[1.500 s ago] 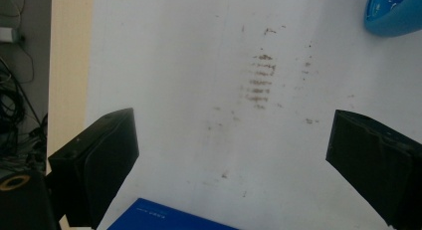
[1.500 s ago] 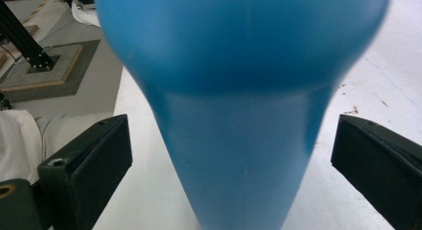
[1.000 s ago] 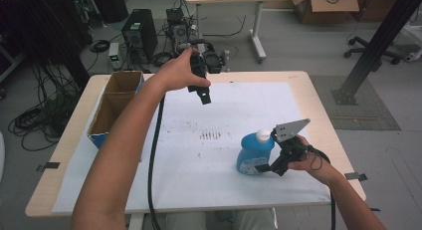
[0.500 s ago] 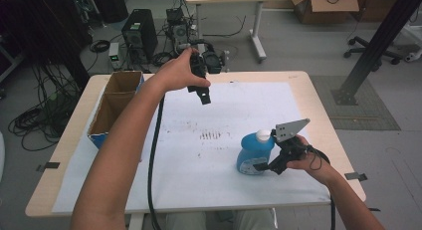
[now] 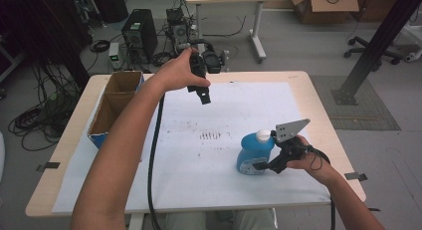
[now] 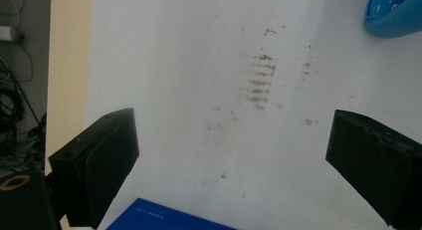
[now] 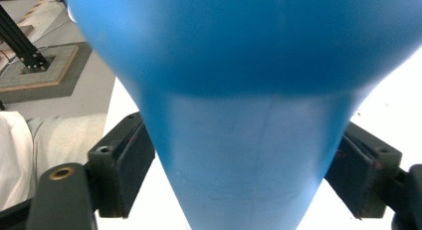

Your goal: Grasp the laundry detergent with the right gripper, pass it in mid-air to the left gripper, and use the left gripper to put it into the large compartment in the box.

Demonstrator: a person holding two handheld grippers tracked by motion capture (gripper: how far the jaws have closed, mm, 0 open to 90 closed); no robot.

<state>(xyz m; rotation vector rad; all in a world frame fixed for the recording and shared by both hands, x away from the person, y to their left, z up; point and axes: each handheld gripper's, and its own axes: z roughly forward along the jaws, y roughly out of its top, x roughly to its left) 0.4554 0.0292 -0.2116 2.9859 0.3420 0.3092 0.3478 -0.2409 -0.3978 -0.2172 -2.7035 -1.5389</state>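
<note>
A blue bottle [image 5: 254, 153] with a white cap stands on the white sheet at the front right of the table. My right gripper [image 5: 266, 165] reaches in from the right at the bottle's lower body. In the right gripper view the bottle [image 7: 239, 90] sits between the jaws, which have just been closing, and both pads touch its sides. My left gripper [image 5: 203, 96] is held up over the back middle of the table, pointing down. Its jaws are open with nothing between them [image 6: 231, 160], and the bottle's edge [image 6: 393, 13] shows far off.
An open cardboard box [image 5: 117, 103] with a blue side stands at the table's left edge. Brown smudges [image 5: 211, 135] mark the middle of the white sheet [image 5: 199, 190]. Beyond the table are computer gear, cables, another desk and a black post.
The right gripper's jaws have drawn in on the bottle's lower body. Both hands and the bottle have stayed where they were.
</note>
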